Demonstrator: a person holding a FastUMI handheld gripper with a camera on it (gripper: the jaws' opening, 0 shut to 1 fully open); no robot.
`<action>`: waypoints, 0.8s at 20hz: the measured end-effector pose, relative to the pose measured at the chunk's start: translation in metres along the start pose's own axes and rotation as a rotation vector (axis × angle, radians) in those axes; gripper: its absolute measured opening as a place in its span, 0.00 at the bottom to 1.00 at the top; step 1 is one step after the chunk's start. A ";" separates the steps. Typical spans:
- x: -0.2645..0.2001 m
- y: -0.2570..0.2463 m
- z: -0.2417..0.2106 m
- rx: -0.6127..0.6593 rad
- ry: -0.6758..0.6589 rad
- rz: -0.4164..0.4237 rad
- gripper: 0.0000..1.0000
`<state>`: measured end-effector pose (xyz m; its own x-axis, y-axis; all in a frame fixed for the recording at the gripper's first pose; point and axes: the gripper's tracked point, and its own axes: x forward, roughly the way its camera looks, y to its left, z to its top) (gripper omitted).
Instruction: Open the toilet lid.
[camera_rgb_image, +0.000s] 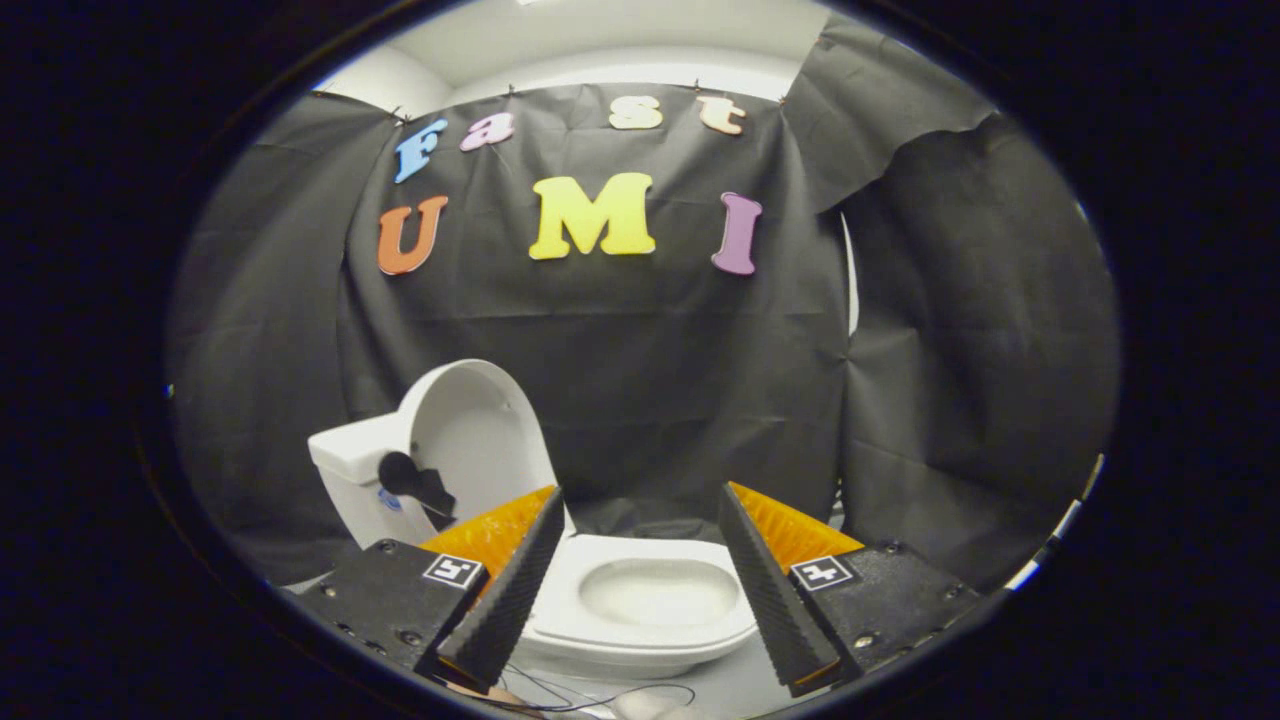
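Note:
A small white toilet (640, 610) stands just ahead of my fingers, its seat and bowl showing between them. Its lid (478, 435) is raised upright and leans back against the white tank (350, 455), beyond my left finger. A black piece (412, 483) sticks to the lid's inner face near the tank. My gripper (640, 500) is open, fingers spread wide on either side of the seat, with nothing held and no contact with the toilet.
Black cloth (650, 380) hangs close behind and around the toilet as the booth wall. A thin dark cable (600, 695) lies on the pale surface in front of the toilet base, below my fingers.

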<state>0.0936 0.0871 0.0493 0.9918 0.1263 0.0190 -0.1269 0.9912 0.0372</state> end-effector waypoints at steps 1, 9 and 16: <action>-0.001 -0.011 -0.007 0.001 0.007 -0.005 0.97; -0.022 -0.081 -0.049 0.051 0.044 -0.060 0.97; -0.024 -0.083 -0.057 0.080 0.051 -0.040 0.97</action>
<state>0.0809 0.0036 -0.0111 0.9953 0.0907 -0.0350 -0.0861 0.9895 0.1164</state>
